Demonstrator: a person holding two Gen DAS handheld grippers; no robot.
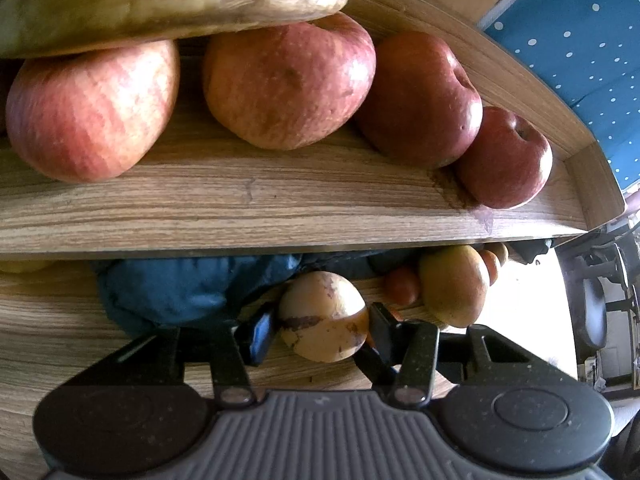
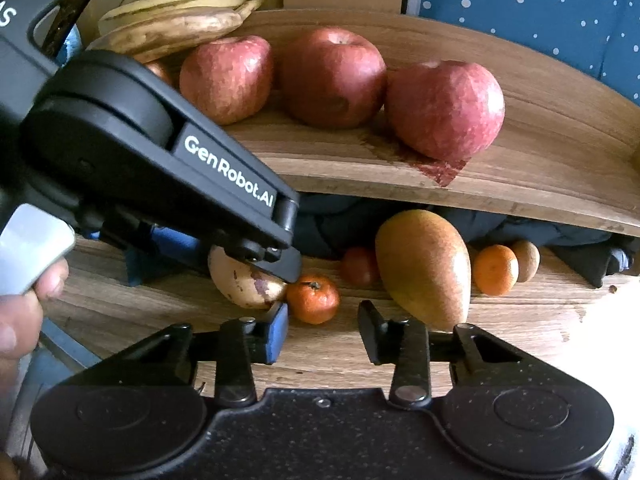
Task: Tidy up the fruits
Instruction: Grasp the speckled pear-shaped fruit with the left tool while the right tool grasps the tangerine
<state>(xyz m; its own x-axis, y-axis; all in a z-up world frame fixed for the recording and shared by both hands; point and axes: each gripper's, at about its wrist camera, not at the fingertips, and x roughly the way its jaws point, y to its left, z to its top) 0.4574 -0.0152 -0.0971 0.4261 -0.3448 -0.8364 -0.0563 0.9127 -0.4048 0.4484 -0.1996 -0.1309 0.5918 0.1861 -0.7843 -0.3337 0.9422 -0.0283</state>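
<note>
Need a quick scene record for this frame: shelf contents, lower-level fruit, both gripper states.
upper shelf: bananas, red apples
lower surface: blotchy yellow fruit, mandarin, mango, more small fruit behind
left gripper: around the blotchy yellow fruit, pads appear to touch both sides
right gripper: open, tips at the mandarin, not gripping it

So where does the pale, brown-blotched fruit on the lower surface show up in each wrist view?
Left wrist: the blotched fruit sits low centre, between the left gripper fingers.
Right wrist: it lies left of centre, beneath the left gripper's black body, beside a small orange.
Shared landmark: the wooden shelf of red apples above.
</note>
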